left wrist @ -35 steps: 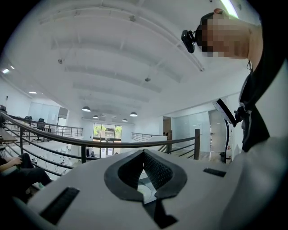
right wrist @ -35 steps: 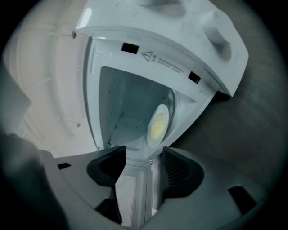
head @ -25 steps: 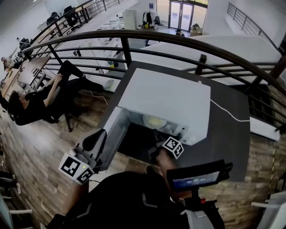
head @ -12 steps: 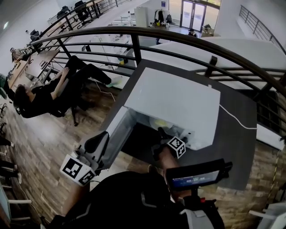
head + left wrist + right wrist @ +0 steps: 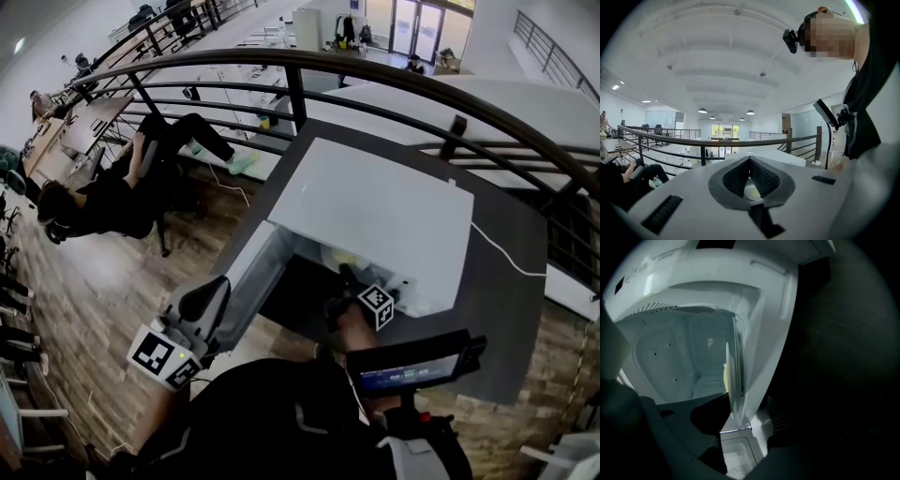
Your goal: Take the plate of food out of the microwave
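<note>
white boxy microwave, cavity walls pale grey-white with a few small dark dots. dark grey counter, near black, faint streaky grain in the right gripper view. thin white plate, pale yellow food. left claw: dark grey pads with a fine cross-hatch texture, white body, black slots. right claw: plain black silhouette in its own view. marker cubes: white with black square-pattern markers. white cable. black metal railing. brown wood-plank floor, mixed light and dark boards. black top on the wearer.
</note>
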Available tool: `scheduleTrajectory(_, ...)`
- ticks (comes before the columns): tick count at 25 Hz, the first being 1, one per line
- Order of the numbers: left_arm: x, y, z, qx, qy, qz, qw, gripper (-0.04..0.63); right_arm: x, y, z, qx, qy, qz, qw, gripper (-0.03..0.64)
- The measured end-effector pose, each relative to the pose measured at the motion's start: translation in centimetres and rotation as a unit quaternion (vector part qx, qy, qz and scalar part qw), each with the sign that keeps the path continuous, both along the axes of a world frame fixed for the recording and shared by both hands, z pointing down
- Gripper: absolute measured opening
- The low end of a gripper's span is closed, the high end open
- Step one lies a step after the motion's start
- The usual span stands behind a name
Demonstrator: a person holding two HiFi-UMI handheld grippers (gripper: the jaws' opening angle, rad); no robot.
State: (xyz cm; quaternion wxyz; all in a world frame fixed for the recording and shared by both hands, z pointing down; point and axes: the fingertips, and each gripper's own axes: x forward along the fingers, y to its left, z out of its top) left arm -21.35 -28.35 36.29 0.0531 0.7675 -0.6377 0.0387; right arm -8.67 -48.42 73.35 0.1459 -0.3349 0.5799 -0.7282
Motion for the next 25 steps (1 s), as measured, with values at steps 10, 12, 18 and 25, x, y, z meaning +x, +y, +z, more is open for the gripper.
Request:
scheduleTrajectory(10, -0.1, 0.6, 0.4, -0.005, 0.003, -0.003, 1.0, 0.003, 0.2, 0.4, -0.2, -0.017, -0.035, 0.021, 0.999, 0.209)
scheduleTrajectory(12, -0.1, 0.8, 0.4, -0.006, 0.003, -0.001, 1.0, 0.002, 0.3, 0.8, -0.8, -0.013, -0.055, 0.023, 0.998, 0.165)
scheduleTrajectory(18, 0.4, 1.6, 0.0, -0.004, 0.005, 0.011, 0.9999, 0.003, 0.8, 1.3, -2.3, 0.006, -0.071, 0.025, 0.997, 0.085)
scheduleTrajectory(25, -1.2, 3.0, 0.0, 0.003, 0.009, 0.023, 0.9997, 0.003, 0.1, 2.8, -2.0, 0.016, -0.062, 0.019, 0.998, 0.018)
